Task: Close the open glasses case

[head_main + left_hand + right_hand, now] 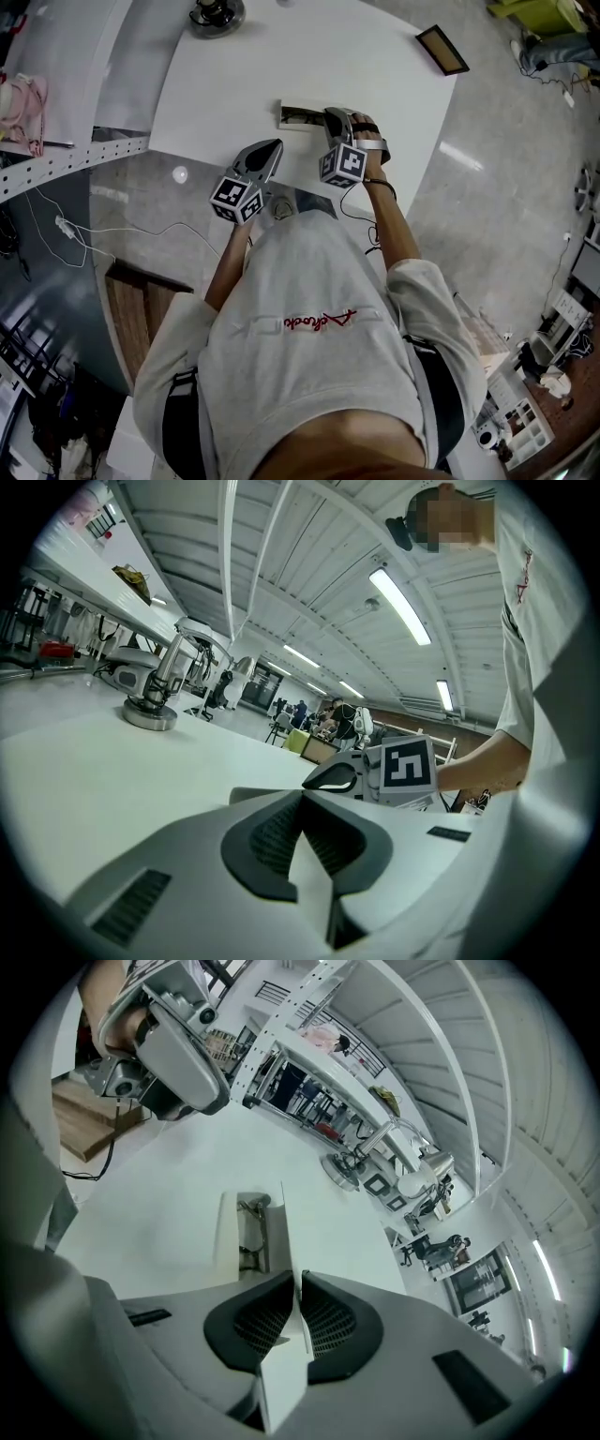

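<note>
White glasses case (228,1234) open on counter (281,56), spectacles (249,1211) inside | right tool (298,1282) clamped on upright lid (279,1218) | left tool (302,797) closed, empty, just beside | advise: swing lid along its hinge arc, press flush, avoid dragging base.

White on the table (375,56) and the glasses case (302,116), dark on the frames (247,1209) inside. Pale grey on the left gripper (271,147) and right gripper (336,116), charcoal ribbing on their pads (333,1321), black-and-white squares on each marker cube (235,199). Light grey with red script on the shirt (309,309); black rim round brown on the panel (442,50) by the table's far right edge.
</note>
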Demonstrator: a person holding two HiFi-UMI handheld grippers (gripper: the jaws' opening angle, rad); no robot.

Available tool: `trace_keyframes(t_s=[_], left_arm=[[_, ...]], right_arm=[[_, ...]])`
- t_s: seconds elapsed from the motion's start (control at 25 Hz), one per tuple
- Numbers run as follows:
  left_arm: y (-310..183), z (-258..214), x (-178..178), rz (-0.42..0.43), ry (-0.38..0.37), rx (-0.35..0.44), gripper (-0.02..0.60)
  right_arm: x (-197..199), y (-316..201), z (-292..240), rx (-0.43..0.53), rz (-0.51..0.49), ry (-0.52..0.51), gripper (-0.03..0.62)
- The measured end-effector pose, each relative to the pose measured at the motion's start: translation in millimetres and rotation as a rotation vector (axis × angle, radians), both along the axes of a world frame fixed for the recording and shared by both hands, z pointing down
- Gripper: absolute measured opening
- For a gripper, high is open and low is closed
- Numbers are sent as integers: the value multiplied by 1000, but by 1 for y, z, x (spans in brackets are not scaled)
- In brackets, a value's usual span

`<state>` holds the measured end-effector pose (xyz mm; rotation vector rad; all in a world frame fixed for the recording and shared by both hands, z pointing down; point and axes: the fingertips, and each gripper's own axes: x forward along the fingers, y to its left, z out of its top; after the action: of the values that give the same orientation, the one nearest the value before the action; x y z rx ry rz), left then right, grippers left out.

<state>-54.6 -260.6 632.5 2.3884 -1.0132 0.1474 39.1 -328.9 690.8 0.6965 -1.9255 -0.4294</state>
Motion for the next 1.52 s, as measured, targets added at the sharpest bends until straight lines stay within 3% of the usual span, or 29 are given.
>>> trace_keyframes(t_s=[0.6, 0.96, 1.36, 1.52], left_arm=[[7, -4, -6, -4, -5, 9, 28], [6, -8, -7, 2, -6, 24, 28], [14, -18, -1, 18, -3, 60, 28], [19, -26, 0, 26, -4, 85, 28]], right_arm=[[-5, 50, 37, -108, -19, 30, 60], [-6, 53, 40, -123, -4, 21, 38], [-7, 65, 21, -90, 35, -39, 5], [-9, 67, 1, -84, 111, -158, 5]])
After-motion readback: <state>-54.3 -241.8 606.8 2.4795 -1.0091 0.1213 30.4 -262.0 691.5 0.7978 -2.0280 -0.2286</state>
